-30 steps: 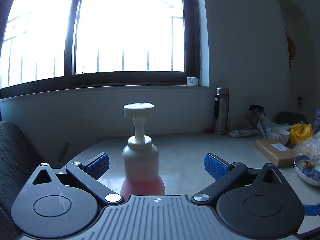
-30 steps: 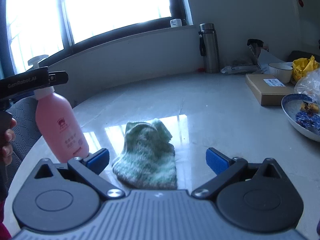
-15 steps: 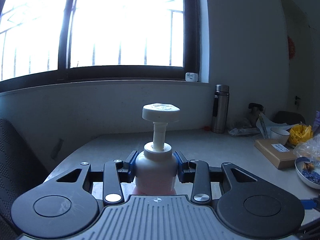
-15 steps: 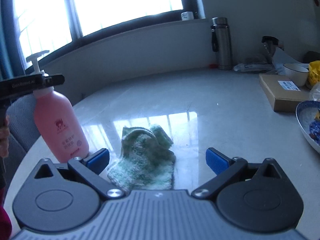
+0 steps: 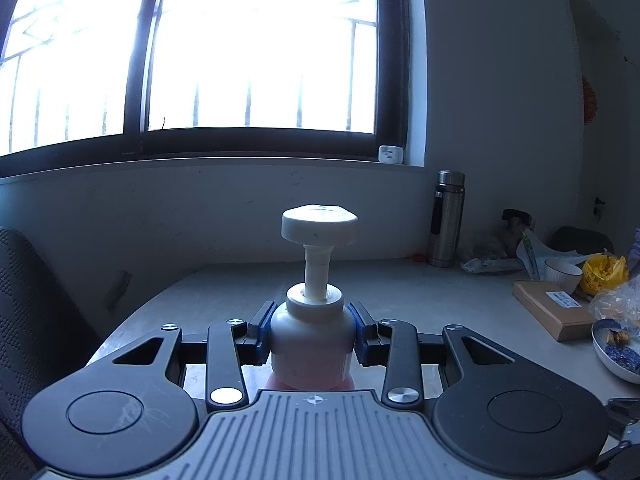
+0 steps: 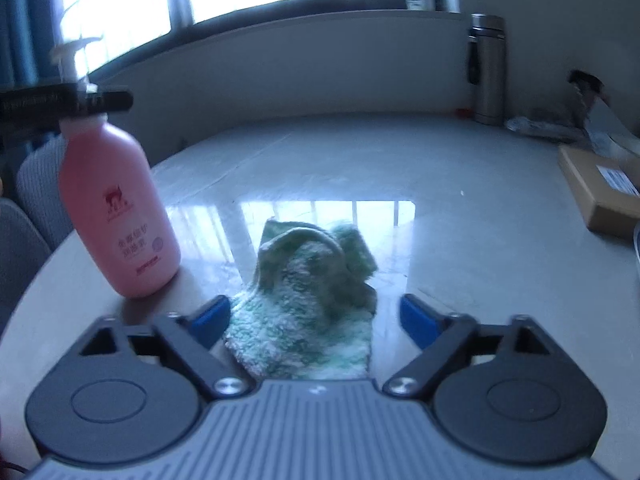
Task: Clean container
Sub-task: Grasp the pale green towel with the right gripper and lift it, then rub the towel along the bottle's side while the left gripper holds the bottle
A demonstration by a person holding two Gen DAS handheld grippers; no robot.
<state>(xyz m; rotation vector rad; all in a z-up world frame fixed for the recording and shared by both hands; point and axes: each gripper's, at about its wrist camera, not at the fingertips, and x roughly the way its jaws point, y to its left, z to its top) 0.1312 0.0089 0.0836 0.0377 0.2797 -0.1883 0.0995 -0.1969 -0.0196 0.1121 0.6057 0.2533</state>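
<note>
Since before, cloth (image 6: 308, 304) nearer right jaws.

Fluffy cloth (image 6: 308, 312) on glossy tabletop (image 6: 460, 240); plastic bottle (image 6: 120, 208).

Steel flask (image 5: 447, 219) upright at far edge of desk (image 5: 400, 288); cardboard box (image 5: 554, 314), white cup (image 5: 563, 276), yellow bag (image 5: 604, 273) and blue-rimmed plate (image 5: 616, 354) grouped right; grey chair (image 5: 28, 320) left; barred window (image 5: 256, 48) behind.
</note>
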